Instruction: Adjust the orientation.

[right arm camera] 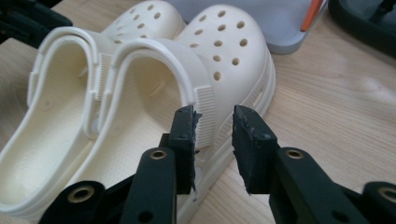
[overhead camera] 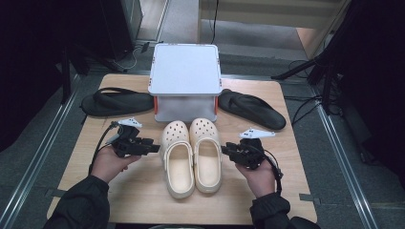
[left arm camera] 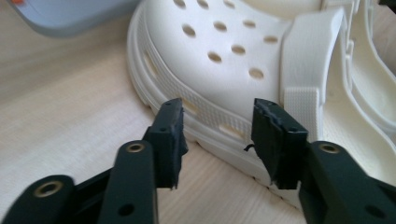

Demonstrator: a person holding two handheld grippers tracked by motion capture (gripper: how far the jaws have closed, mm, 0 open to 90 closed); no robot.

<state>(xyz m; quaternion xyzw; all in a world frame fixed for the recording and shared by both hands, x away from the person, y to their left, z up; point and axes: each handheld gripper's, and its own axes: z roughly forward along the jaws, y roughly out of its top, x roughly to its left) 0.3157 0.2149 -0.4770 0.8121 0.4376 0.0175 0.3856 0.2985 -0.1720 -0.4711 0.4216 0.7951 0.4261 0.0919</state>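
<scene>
1. Position of the work: the pair of cream clogs sits side by side at the middle of the table [overhead camera: 143, 200], toes touching or just short of the grey box [overhead camera: 184, 81]. Left clog [overhead camera: 177, 160], right clog [overhead camera: 206, 155].
2. Your left claw [overhead camera: 156, 148] is spread, nothing pinched; its jaws stand just off the left clog's outer side wall [left arm camera: 205, 116].
3. Your right claw [overhead camera: 224, 150] is likewise spread and empty, its jaws flanking the strap hinge [right arm camera: 205, 114] of the right clog without pressing on it.
4. Judgement: the clogs appear set down and let go; placing looks finished.
5. Next move: draw both claws outward clear of the clogs without nudging them. Black flip-flops [overhead camera: 117, 101] [overhead camera: 252, 109] lie beside the box, well apart.
</scene>
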